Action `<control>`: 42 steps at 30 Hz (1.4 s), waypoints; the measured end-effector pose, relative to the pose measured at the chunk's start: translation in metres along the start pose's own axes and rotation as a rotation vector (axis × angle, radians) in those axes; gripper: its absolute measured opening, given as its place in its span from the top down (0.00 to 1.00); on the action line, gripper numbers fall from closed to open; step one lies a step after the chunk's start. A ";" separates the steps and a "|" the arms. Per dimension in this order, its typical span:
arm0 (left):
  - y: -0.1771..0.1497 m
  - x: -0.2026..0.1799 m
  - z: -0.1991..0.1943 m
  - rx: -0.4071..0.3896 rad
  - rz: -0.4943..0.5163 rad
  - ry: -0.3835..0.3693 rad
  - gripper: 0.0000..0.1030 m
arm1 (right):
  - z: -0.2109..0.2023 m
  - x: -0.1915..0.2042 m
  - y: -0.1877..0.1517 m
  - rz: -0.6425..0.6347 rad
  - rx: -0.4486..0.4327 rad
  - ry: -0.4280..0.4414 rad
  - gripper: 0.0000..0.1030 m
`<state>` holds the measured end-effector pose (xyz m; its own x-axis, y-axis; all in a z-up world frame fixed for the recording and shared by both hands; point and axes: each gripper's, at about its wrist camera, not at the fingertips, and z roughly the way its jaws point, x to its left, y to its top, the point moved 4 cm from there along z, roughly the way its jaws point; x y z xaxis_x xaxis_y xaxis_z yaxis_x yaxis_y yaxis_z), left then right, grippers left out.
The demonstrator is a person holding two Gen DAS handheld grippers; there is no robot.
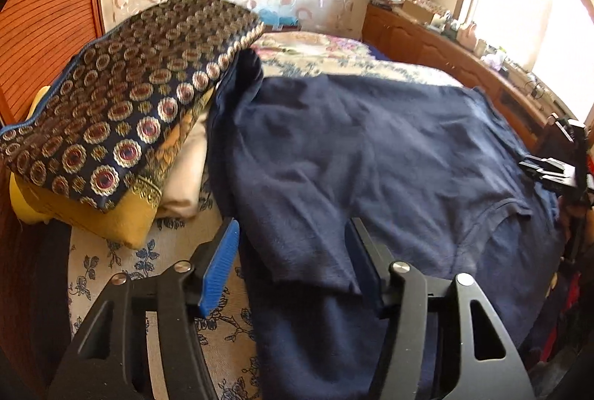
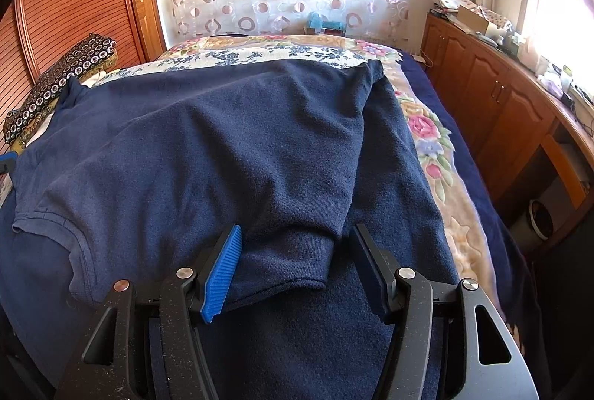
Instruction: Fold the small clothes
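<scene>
sweater (image 2: 208, 140): navy, spread flat on the bed (image 2: 427, 155), both sleeves folded in over the body
left gripper (image 1: 293, 262): jaws spread, left sleeve cuff (image 1: 315, 274) lies between them, pads not pressing it
right gripper (image 2: 297, 270): jaws apart, right sleeve cuff (image 2: 286, 266) between them; blue pad touches the cuff's edge, other pad clear
cushions (image 1: 122, 95): patterned stack at the bed's left side, just beside the sweater
sideboard (image 2: 493, 103): wooden, along the bed's right
</scene>
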<state>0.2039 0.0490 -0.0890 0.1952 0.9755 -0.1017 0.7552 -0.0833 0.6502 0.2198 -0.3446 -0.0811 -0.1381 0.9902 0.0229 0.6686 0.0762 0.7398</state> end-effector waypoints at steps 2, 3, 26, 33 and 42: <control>-0.002 0.001 0.006 0.011 -0.002 0.008 0.43 | 0.000 0.000 0.000 -0.001 0.000 0.000 0.40; -0.003 0.001 0.008 0.015 -0.002 0.012 0.50 | 0.000 0.000 0.000 0.000 0.000 0.000 0.40; 0.002 -0.012 0.011 0.001 0.044 -0.044 0.91 | 0.001 0.000 0.000 -0.003 -0.001 -0.003 0.40; 0.008 -0.017 0.001 -0.039 0.046 -0.062 0.94 | -0.003 0.006 0.003 -0.028 0.022 0.027 0.66; 0.024 -0.029 -0.045 -0.149 0.034 -0.140 0.95 | -0.027 0.013 0.019 -0.062 -0.024 0.078 0.91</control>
<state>0.1876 0.0277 -0.0367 0.3119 0.9339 -0.1748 0.6480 -0.0745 0.7580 0.2109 -0.3331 -0.0487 -0.2356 0.9714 0.0285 0.6393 0.1328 0.7574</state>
